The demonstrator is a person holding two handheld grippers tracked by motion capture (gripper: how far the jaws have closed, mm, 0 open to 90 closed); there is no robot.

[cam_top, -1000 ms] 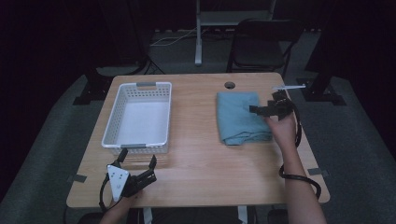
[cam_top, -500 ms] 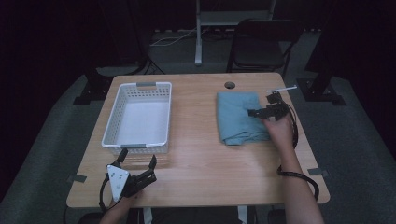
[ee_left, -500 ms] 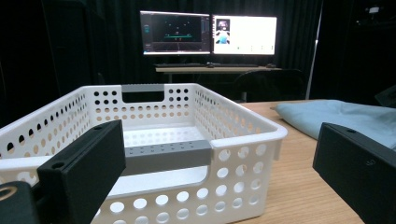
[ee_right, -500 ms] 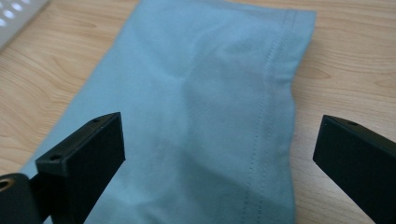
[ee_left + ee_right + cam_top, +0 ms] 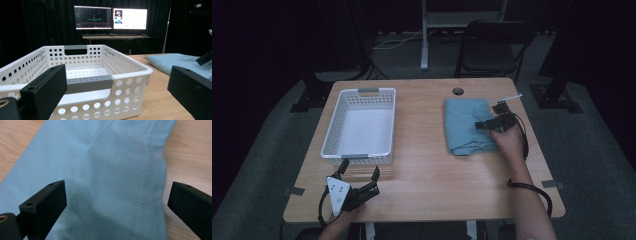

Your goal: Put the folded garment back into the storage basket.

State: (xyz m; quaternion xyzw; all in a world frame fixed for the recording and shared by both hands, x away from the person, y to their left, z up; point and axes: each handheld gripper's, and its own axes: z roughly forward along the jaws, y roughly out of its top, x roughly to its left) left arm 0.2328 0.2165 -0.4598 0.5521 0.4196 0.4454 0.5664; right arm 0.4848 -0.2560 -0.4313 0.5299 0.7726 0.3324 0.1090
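Right now the right gripper [image 5: 486,124] hovers over the folded blue cloth [image 5: 464,125], its jaws spread wide with nothing between them; in the right gripper view the cloth [image 5: 105,177] lies just beneath, a stitched seam running down near its edge. That cloth lies flat on the right half of the wooden table [image 5: 432,175]. Well apart, the left gripper [image 5: 360,176] rests at the table's near left edge, jaws likewise spread and empty, facing the white perforated basket [image 5: 334,125] just beyond it.

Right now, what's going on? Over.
Right tool open over the folded blue cloth. Left tool open, near the white basket. Nothing in the way.
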